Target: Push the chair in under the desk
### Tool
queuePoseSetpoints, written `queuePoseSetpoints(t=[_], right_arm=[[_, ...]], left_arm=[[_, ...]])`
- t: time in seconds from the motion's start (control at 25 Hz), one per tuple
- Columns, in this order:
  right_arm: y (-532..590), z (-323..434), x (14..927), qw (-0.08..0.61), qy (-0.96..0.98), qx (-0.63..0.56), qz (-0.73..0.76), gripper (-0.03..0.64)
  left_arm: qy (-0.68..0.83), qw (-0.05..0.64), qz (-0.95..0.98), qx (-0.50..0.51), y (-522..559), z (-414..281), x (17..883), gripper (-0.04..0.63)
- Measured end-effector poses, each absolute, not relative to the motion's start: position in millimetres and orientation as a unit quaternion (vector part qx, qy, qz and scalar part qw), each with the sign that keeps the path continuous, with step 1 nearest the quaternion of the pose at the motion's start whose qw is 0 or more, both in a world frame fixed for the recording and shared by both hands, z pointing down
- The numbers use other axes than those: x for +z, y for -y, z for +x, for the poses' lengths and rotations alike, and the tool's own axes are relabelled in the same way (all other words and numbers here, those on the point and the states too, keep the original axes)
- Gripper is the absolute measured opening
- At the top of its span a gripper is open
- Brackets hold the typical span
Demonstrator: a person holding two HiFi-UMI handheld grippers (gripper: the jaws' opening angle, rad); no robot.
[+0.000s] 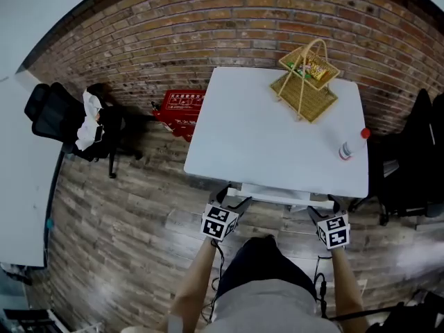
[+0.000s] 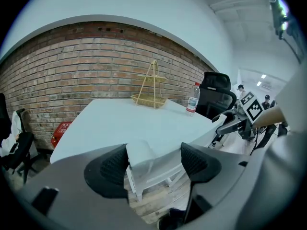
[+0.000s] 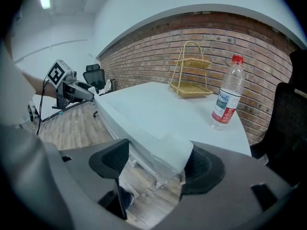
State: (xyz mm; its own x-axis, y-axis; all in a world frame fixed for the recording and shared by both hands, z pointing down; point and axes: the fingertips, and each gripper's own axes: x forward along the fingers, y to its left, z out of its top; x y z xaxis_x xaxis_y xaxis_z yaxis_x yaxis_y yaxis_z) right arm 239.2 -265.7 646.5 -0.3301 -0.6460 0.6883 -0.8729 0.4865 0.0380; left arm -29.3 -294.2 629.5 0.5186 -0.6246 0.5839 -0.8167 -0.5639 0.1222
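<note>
Brick wall (image 1: 208,40) runs behind the white surface (image 1: 263,130), and wood-plank floor (image 1: 125,220) spreads around it. On the surface, a 2-tier wicker basket (image 1: 307,75) stands toward 1 o'clock, and a clear bottle (image 1: 350,144) with a red cap stands near the 3 o'clock edge, well apart from the basket. A red box (image 1: 182,106) lies on the floor against the wall at 10 o'clock, with a black office chair (image 1: 62,120) draped in white cloth farther out at 9 o'clock. Another black chair (image 1: 409,165) stands at 3 o'clock, just beside the surface.

The white chair (image 1: 270,194) sits at the 6 o'clock edge, mostly beneath the surface, with only its back rail showing in the head view. The left tongs (image 1: 234,201) hold the rail's left end, which sits against 1 jaw with the rail running on toward the other. The right tongs (image 1: 323,208) hold its right end, which fills most of the narrow gap between the jaws. The person stands at 6 o'clock, both forearms reaching forward to the rail.
</note>
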Motion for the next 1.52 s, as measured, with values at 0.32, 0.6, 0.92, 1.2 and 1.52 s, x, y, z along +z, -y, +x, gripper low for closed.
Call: queuePoseSetpoints(t=[0.32,0.6,0.92,1.2,1.52], right_arm=[[279,233,646,0.331,0.795,0.175,0.478,0.341],[287,231,645,0.33,0.794,0.174,0.48,0.341],[283,234,644,0.333,0.791,0.168,0.486,0.341],[272,239,630,0.319,0.771,0.153,0.529,0.341],[282,229,581,0.283,0.776,0.098,0.555,0.339]], left_arm=[[0.421,0.197,0.85,0.249,308,-36,629,0.348],[0.415,0.194,0.854,0.247,320,-37,629,0.348],[0.411,0.186,0.854,0.26,317,-36,626,0.348],[0.439,0.191,0.85,0.219,318,-53,606,0.347],[0.436,0.167,0.862,0.196,325,-48,568,0.347]])
